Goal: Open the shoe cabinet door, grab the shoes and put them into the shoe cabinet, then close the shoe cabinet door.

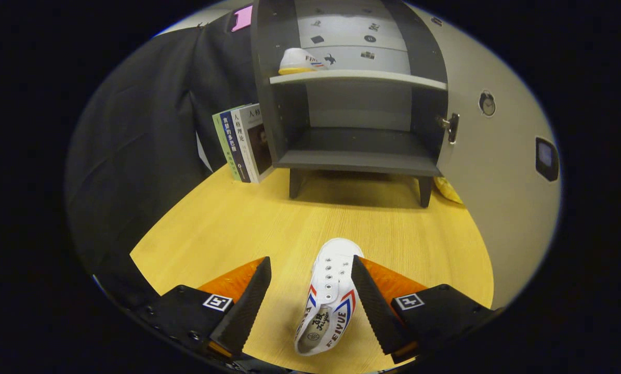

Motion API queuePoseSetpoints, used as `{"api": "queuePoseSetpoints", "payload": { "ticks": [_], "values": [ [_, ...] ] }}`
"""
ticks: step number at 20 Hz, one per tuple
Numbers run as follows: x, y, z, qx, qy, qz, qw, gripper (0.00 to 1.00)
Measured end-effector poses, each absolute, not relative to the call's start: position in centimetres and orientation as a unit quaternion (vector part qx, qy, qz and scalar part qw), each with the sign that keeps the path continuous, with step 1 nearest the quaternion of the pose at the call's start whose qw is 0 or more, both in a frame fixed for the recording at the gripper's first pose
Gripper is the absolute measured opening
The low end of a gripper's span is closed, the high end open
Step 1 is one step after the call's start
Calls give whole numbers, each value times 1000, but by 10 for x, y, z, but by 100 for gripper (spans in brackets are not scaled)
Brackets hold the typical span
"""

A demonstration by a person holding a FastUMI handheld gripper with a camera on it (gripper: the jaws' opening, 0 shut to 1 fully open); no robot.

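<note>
A small white canvas shoe [329, 296] lies on a yellow wood-grain table [227, 228], between the two fingers of the claw [311, 301]. Its toe points away from the claw, toward the cabinet. It has a rounded white toe cap, two rows of metal eyelets with no laces visible, red and blue stripes on each side, and dark lettering on the side and inside the heel opening. The shoe sits closer to the right finger, and may be touching it. A clear gap of table separates it from the left finger. The claw is spread open, holding nothing.

Well beyond the fingers stands a dark grey shoe cabinet [354, 104] on short legs. Its door [497, 156] is swung wide open to the right, pale on its inner face, with a metal hinge at the cabinet edge. Inside, a light shelf [362, 78] divides the cabinet. A second white shoe [299, 61] with a yellow sole rests on this upper shelf, toward its left end. The lower compartment holds nothing visible.

Just left of the cabinet, a few books [242, 143] stand upright against its side.
</note>
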State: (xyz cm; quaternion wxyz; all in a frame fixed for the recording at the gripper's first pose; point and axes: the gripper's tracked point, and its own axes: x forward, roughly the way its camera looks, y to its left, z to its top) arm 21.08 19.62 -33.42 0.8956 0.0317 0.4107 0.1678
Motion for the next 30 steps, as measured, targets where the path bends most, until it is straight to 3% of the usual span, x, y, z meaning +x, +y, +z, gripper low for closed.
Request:
{"api": "queuePoseSetpoints", "payload": {
  "ticks": [9, 14, 18, 25, 30],
  "values": [
    [197, 200, -398, 40, 493, 151, 856, 97],
    [196, 201, -404, 26, 497, 158, 853, 93],
    [194, 202, -406, 38, 501, 160, 850, 70],
    [192, 199, -422, -15, 531, 165, 831, 55],
    [197, 200, -428, -103, 509, 158, 840, 44]
  ]
}}
